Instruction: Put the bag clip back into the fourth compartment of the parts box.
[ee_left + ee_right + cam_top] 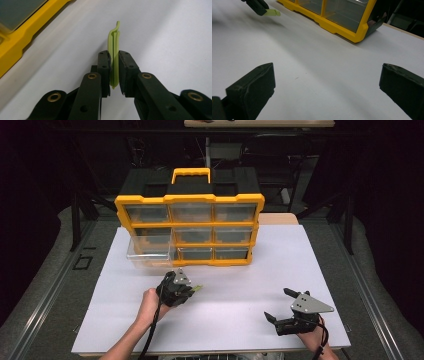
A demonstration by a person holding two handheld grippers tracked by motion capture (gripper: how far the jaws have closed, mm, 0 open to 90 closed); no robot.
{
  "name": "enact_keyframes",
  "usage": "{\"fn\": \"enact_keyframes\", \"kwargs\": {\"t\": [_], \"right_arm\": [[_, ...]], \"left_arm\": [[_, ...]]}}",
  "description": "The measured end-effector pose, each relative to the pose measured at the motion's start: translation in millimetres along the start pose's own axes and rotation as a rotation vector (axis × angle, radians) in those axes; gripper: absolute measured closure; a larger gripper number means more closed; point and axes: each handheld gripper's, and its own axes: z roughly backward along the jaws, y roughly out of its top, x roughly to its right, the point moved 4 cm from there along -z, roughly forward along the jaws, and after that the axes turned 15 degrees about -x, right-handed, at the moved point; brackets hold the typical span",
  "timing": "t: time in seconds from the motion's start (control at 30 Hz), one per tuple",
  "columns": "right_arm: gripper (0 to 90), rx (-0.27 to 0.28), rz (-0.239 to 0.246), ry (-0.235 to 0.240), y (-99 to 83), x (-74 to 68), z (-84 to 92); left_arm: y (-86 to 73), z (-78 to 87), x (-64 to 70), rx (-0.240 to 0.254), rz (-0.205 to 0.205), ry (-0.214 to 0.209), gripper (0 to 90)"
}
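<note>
My left gripper [194, 290] is shut on a thin light-green plastic clip [114, 55], which stands on edge between the pads and sticks out past the fingertips. In the high view the green clip [198, 288] hangs just above the white board, in front of the yellow and black drawer organizer [190, 222]. One clear drawer [150, 254] at the organizer's lower left is pulled out. My right gripper [279, 306] rests near the board's front right with its jaws wide apart and nothing between them. From the right gripper view, the green clip [273, 12] and the left gripper's fingertips [258, 7] appear at the top left.
The white board [240, 280] covers the table top, with the organizer's yellow frame [332, 26] standing at its far side. Grey floor and metal rails flank the board on both sides.
</note>
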Motion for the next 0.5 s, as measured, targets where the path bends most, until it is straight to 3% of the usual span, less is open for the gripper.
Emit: {"fn": "enact_keyframes", "kwargs": {"t": [0.5], "right_arm": [[0.0, -0.001, -0.002, 0.001, -0.1, 0.2, 0.1]], "left_arm": [[-19.0, 8.0, -10.4, 0.004, 0.044, 0.019, 80.8]]}}
